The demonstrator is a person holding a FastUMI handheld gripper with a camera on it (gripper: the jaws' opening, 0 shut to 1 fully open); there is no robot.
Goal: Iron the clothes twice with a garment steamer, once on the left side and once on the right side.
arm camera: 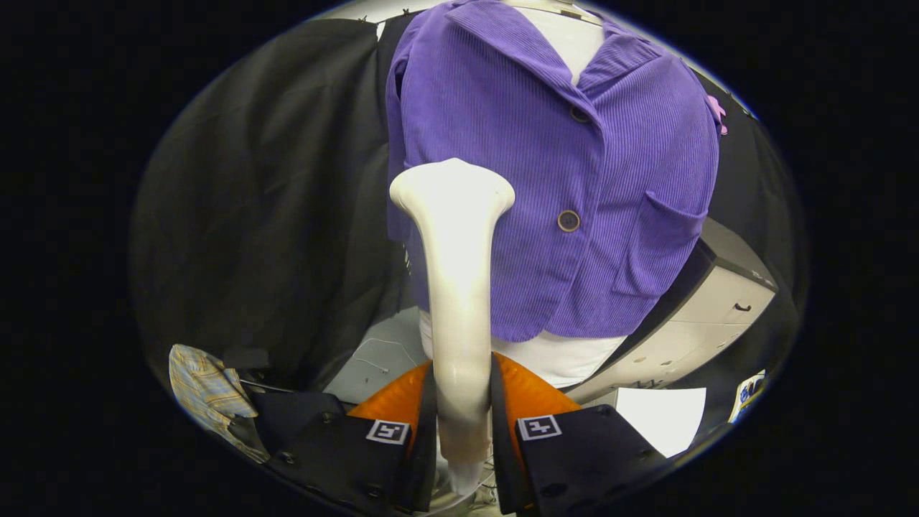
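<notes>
A purple ribbed jacket with brown buttons hangs on a white mannequin torso straight ahead. A white garment steamer stands upright between my fingers; its handle is clamped on both sides by the gripper. The steamer's wide head reaches up to the jacket's left half, at mid-chest height beside the lower button. Whether the head touches the cloth I cannot tell. The jacket's right half with its patch pocket lies beyond the head, off to the right.
Black cloth hangs behind and left of the mannequin. A white cabinet with a dark top stands to the right. A plaid cloth lies low on the left. A grey floor patch shows under the mannequin.
</notes>
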